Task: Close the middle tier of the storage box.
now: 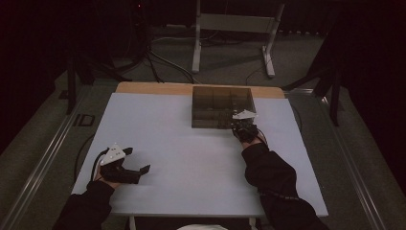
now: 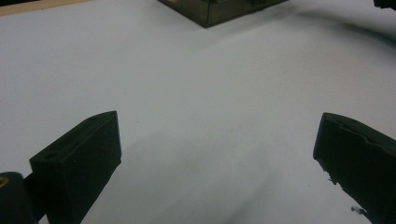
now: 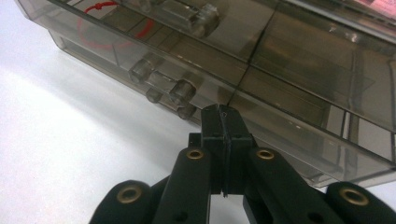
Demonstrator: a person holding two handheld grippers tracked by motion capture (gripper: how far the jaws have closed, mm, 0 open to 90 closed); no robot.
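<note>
Smoky drawer box (image 3: 289, 60) meets closed right gripper (image 3: 223, 112).

Smoky, see-through plastic with a glossy finish is being shown by the drawer box (image 3: 289, 60) across the upper part of the frame, its round knobs (image 3: 183, 91) of clear plastic. Matt black plastic with brass-coloured rivets is being displayed by the right claw (image 3: 225, 122). A smooth, matt white sheet is covering the desk (image 1: 191, 158), with bare wood being exposed along its upper edge.
</note>
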